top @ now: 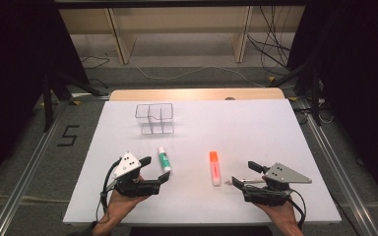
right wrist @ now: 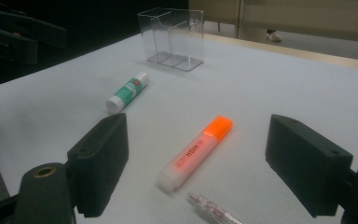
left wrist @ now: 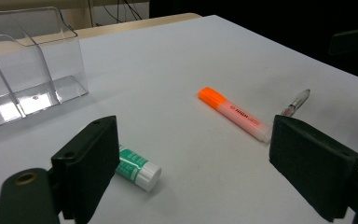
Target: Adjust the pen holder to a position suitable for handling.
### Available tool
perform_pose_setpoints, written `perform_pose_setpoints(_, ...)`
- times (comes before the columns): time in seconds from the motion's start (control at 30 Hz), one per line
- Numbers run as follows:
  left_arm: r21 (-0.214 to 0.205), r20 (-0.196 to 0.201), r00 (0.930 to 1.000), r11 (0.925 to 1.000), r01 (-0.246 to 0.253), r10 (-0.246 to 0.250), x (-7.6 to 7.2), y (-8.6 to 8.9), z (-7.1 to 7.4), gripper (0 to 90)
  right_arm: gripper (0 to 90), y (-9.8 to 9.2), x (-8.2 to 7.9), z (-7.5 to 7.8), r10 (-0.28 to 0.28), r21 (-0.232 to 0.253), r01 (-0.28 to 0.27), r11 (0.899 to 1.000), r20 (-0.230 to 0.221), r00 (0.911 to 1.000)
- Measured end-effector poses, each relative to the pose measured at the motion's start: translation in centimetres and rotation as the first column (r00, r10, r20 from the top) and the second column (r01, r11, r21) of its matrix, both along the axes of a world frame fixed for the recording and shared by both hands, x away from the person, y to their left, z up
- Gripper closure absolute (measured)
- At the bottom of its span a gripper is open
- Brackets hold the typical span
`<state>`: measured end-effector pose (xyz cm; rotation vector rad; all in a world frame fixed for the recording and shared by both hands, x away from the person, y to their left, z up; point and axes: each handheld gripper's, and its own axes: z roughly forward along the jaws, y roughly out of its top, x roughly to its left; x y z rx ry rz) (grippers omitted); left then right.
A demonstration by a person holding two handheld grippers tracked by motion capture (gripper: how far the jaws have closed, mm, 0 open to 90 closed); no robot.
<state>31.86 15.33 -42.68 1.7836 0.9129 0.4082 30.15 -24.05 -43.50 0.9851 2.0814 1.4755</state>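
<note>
While both hands rest at the near edge of the white table (top: 275, 128), we hold our left gripper (top: 153, 174) and right gripper (top: 242, 175) with jaws spread wide and nothing between them. We see the green-and-white glue stick (top: 164, 160) lying flat just beyond our left gripper, and the orange highlighter (top: 215, 168) lying flat ahead of our right gripper, its orange cap pointing away from us. Just beside the highlighter's near end lies a thin clear pen (right wrist: 212, 210), close to our right jaws. Farther back stands the clear plastic organizer (top: 155, 119), upright, divided into compartments, well apart from all three items. We judge the glue stick and highlighter to be light, stiff and smooth-skinned; both are rounded and likely to roll or slip if pinched off-centre. We would take each across the middle of its barrel, jaws square to its length, with the pads on the labelled body and not on the cap. We judge the pen harder to take: it is slim, lies low against the table, and leaves the pads little to close on.
</note>
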Motion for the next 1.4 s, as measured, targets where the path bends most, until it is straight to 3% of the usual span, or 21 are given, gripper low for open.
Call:
perform_pose_setpoints(0.47, -0.015, -0.009, 0.9993, 0.9993, -0.035, 0.035, 0.4, 0.0, 0.2, 15.4, 22.2, -0.2, 0.0, 0.0, -0.013, 0.007, 0.013, 1.000, 0.001, 0.9999)
perform_pose_setpoints(0.67, -0.013, -0.013, 0.9982, 0.9982, -0.058, 0.058, 1.1, 0.1, 0.9, 15.4, 22.3, -0.2, 0.0, 0.1, -0.014, 0.012, 0.014, 1.000, 0.008, 0.9999)
perform_pose_setpoints(0.73, 0.006, -0.002, 0.9970, 0.9970, -0.077, 0.077, 1.5, 0.3, 1.1, 15.5, 22.4, -0.2, 0.0, 0.1, -0.015, 0.011, 0.015, 1.000, 0.005, 0.9999)
perform_pose_setpoints(0.8, 0.041, 0.014, 0.9910, 0.9901, -0.134, 0.134, 1.9, 0.4, 1.4, 15.6, 22.4, -0.2, 0.0, 0.1, -0.014, 0.013, 0.014, 1.000, 0.004, 0.9999)
perform_pose_setpoints(0.97, 0.048, 0.018, 0.9782, 0.9771, -0.207, 0.207, 3.4, 0.8, 1.8, 15.7, 22.4, -0.1, 0.0, 0.1, -0.015, 0.010, 0.015, 1.000, 0.005, 0.9999)
perform_pose_setpoints(1.03, 0.061, 0.021, 0.9705, 0.9687, -0.241, 0.240, 3.8, 1.0, 2.0, 15.8, 22.4, -0.1, 0.0, 0.2, -0.016, 0.012, 0.016, 1.000, 0.009, 0.9998)
perform_pose_setpoints(1.2, 0.047, 0.030, 0.9589, 0.9578, -0.283, 0.282, 4.8, 1.7, 2.8, 15.9, 22.4, -0.2, 0.0, 0.1, -0.018, 0.012, 0.018, 1.000, 0.007, 0.9998)
perform_pose_setpoints(1.27, 0.051, 0.038, 0.9513, 0.9501, -0.308, 0.306, 5.3, 2.0, 3.1, 15.9, 22.5, -0.2, 0.0, 0.1, -0.018, 0.017, 0.018, 1.000, 0.004, 0.9998)
perform_pose_setpoints(1.4, 0.053, 0.025, 0.9466, 0.9452, -0.322, 0.321, 6.8, 2.6, 3.6, 16.3, 22.5, -0.2, 0.1, 0.1, -0.018, 0.012, 0.018, 1.000, 0.005, 0.9998)
